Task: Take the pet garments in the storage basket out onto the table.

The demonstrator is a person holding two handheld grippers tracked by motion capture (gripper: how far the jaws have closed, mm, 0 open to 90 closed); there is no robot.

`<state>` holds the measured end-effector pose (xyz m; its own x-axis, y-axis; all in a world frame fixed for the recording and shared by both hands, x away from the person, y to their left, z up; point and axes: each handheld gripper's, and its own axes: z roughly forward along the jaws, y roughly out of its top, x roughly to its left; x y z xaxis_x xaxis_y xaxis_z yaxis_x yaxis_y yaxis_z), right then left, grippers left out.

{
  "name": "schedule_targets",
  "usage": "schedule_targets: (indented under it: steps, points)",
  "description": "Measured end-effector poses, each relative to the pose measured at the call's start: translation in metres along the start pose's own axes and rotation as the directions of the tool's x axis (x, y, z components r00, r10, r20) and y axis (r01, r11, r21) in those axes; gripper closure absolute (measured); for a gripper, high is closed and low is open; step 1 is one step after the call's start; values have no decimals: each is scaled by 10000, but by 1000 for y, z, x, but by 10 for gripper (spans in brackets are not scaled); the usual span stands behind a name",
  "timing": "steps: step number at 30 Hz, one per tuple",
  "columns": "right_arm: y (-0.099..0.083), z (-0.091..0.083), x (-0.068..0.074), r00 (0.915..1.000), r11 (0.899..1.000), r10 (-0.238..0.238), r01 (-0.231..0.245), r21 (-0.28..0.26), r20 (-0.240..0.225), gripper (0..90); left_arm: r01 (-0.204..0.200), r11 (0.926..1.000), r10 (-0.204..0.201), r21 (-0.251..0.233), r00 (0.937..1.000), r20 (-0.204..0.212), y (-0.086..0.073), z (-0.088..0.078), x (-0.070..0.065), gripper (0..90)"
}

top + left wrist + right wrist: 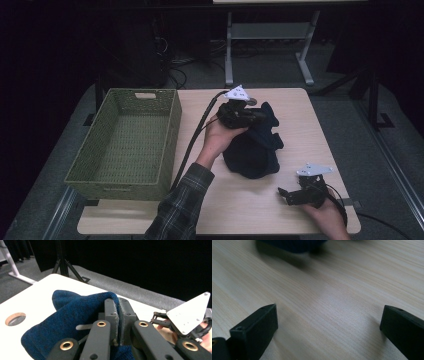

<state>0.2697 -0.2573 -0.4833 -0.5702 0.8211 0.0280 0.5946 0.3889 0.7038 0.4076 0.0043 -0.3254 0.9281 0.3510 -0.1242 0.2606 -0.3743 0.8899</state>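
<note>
sleeve (pixel 180 210): green plaid | tongs (pixel 119 322): black, brass rivets, grey three-cornered plate | cable: black

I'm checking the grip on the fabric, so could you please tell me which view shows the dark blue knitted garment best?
The left gripper view: the dark blue knitted garment is close, its knit clear, a fold pinched in the left gripper. The high view shows its dark heap on the table. The right gripper view catches one blurred edge.

The right gripper (pixel 328 322) sits low over the table (pixel 332 297), its two black jaws wide apart with bare pale wood grain between them. At the top edge, a dark blue cloth (pixel 292 244) lies blurred on the table, well apart from the jaws.
</note>
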Motion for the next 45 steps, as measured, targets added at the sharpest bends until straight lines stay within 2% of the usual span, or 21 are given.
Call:
schedule_targets:
  steps: [7,18,23,24,25,29,34,38,45]
  points:
    - [0,0,0,10000,10000,1,-1,10,6,11,73,9984,-70,563,10000,-56,-17,19,4,864]
    - [0,0,0,10000,10000,46,-46,27,-10,11,623,9894,-603,1312,9980,-191,-50,42,14,839]
    - [0,0,0,10000,10000,50,-50,27,-9,11,614,9882,-573,1402,9978,-333,-53,43,15,697]
    - [0,0,0,10000,10000,50,-50,28,-9,11,626,9884,-573,1385,9975,-416,-53,42,15,606]
    - [0,0,0,10000,10000,53,-53,29,-8,11,655,9880,-591,1395,9970,-496,-52,41,14,606]
    - [0,0,0,10000,10000,39,-39,32,-3,11,712,9842,-612,1620,9959,-664,-50,35,14,408]
    - [0,0,0,10000,10000,22,-21,23,-9,11,535,9803,-361,1899,9949,-941,-52,25,13,198]
    - [0,0,0,10000,10000,25,-25,27,-11,11,463,9801,-252,1933,9936,-1103,-54,14,10,140]
    - [0,0,0,10000,10000,11,-11,23,-8,11,544,9809,-294,1866,9905,-1341,-60,-9,7,134]
